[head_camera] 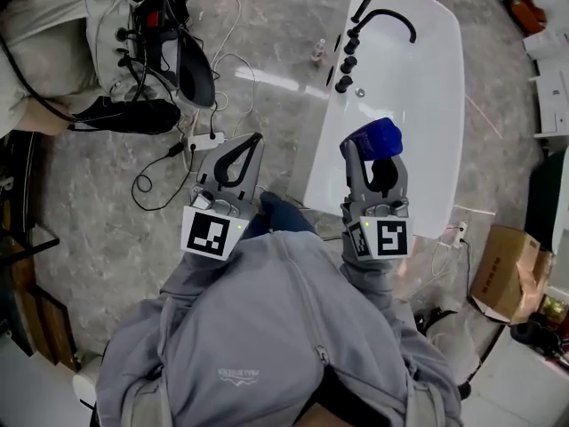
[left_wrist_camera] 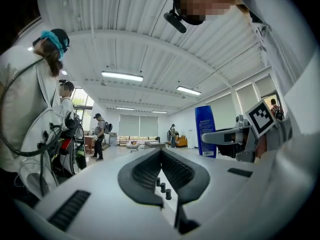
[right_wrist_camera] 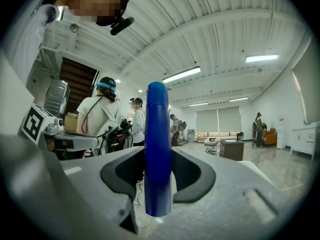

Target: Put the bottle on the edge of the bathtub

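Clamping a smooth blue bottle (head_camera: pixel 373 136), right gripper (head_camera: pixel 374 160) hangs over glossy white bathtub (head_camera: pixel 427 87); left gripper (head_camera: pixel 252 139) closed, empty.

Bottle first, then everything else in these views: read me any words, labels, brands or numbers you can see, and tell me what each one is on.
No text can be read for certain.
Blue bottle: white lettering near the top and a small white patch low down, too blurred to read.
Grey jacket: small chest print, too small to read.
Left marker cube, right marker cube: black-and-white squares only, no letters.
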`<act>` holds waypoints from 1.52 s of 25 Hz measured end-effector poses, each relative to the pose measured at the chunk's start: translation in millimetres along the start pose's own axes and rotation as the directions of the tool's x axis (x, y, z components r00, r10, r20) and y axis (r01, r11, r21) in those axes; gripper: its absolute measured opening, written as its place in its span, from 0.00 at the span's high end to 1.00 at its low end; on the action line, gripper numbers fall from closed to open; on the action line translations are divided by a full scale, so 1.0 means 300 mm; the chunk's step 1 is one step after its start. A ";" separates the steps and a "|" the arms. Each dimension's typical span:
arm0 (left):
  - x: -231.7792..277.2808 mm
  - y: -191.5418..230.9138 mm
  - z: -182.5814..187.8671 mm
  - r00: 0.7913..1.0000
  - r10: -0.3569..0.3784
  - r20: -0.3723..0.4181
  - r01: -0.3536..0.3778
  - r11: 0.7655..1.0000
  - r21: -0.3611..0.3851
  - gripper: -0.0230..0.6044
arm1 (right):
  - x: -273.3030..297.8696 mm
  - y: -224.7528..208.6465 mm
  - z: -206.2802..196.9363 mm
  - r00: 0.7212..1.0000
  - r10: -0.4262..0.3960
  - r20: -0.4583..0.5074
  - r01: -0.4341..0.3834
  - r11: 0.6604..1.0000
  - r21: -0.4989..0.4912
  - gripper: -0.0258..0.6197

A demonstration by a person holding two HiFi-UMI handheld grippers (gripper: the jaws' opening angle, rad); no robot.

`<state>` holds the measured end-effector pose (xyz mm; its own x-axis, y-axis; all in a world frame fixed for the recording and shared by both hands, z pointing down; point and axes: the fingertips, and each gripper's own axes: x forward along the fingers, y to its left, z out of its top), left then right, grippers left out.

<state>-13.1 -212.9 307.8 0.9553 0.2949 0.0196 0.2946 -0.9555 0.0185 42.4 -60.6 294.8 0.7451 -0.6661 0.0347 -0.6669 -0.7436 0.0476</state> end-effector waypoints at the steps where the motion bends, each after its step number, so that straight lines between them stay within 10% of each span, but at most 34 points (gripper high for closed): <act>1: 0.020 -0.003 -0.007 1.000 -0.012 -0.002 0.012 1.000 -0.003 0.95 | 0.002 -0.013 -0.004 1.000 -0.009 0.001 0.009 1.000 0.002 0.72; 23: 0.790 0.022 -0.101 0.961 -0.274 -0.028 0.274 0.962 0.009 0.95 | 0.365 -0.454 -0.121 0.994 -0.101 0.034 0.103 0.994 -0.040 0.72; 38: 1.006 -0.022 -0.234 0.917 -0.389 -0.091 0.389 0.921 -0.025 0.95 | 0.471 -0.586 -0.308 0.987 -0.160 -0.015 0.160 0.987 0.020 0.72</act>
<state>271.5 -116.8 383.7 0.7587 0.6434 0.1021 0.6421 -0.7650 0.0499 265.5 -18.5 383.5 0.8423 -0.5375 0.0412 -0.5388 -0.8418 0.0323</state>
